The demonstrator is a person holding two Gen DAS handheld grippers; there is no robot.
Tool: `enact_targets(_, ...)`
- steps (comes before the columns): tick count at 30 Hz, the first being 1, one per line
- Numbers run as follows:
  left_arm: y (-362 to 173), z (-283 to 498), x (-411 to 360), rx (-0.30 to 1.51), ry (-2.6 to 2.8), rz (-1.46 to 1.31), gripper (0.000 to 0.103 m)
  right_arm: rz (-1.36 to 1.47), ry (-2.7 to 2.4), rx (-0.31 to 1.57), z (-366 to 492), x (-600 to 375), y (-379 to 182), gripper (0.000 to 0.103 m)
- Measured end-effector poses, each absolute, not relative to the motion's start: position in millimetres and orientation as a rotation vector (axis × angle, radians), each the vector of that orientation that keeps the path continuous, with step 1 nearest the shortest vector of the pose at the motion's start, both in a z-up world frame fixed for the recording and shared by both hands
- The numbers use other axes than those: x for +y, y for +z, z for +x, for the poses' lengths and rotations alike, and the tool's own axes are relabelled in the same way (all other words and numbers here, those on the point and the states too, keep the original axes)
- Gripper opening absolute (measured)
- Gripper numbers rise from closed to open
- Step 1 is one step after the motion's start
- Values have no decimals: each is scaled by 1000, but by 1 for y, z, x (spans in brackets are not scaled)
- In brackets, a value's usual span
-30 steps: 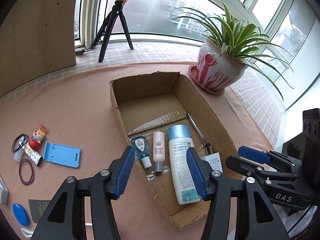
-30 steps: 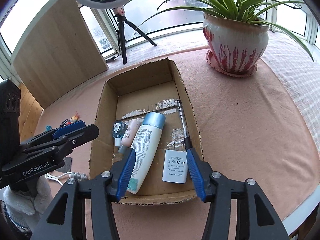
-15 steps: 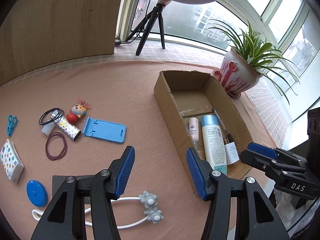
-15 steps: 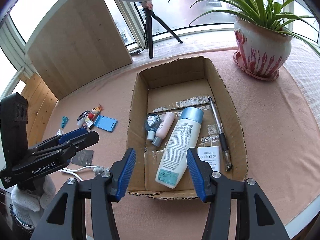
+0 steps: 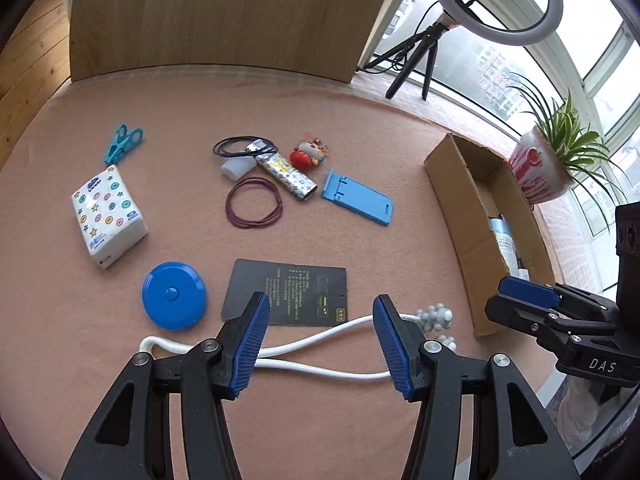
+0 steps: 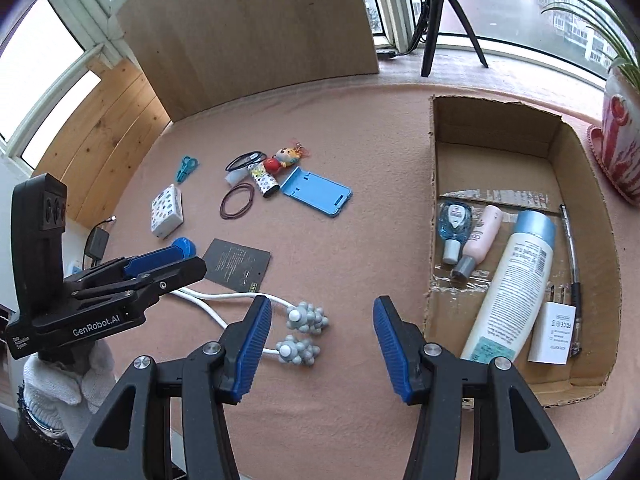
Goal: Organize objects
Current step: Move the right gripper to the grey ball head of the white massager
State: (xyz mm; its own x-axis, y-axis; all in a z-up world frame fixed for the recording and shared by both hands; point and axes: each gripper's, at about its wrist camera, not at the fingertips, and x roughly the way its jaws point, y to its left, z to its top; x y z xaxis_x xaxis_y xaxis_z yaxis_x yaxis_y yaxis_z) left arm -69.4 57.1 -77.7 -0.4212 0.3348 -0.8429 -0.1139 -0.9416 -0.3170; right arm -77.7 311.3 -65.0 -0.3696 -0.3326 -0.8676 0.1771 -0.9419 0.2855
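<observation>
Pink tabletop [image 5: 360, 420] | white massager [image 5: 320, 336] beneath left gripper [image 5: 320, 344], half-open, empty | right gripper [image 6: 320, 344] likewise, beside cardboard box [image 6: 432, 216]

Your right hand-held gripper [image 6: 320, 344] hangs over bare pink tabletop [image 6: 360, 152] at lower centre, jaws apart, nothing between them. Just left of it: white massager [image 6: 300, 332] with two knobbly grey heads. Right of frame: cardboard box [image 6: 432, 184] holding a white bottle [image 6: 516, 284], pink tube [image 6: 480, 236], pen [image 6: 570, 248], charger [image 6: 552, 332]. Your left hand-held gripper [image 6: 160, 258] enters from lower left.
</observation>
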Motion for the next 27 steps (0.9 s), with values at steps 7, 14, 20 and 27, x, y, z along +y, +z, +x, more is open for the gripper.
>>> enact_targets(7,-101,-51,-20,-442,2544,-1607,58,1630,-2315,-243,-80,293,-87,49)
enact_targets(14,-122,-48,-46,-490,2540,-1651,57,1706,-2321,-261,-76,284,-106,49)
enact_targets(20,-134,-49,-41,-486,2510,-1662,57,1750,-2347,-296,-78,282,-116,49)
enact_targets(27,-135,-53,-31,-462,2480,-1632,57,1801,-2317,-328,-77,279,-130,49)
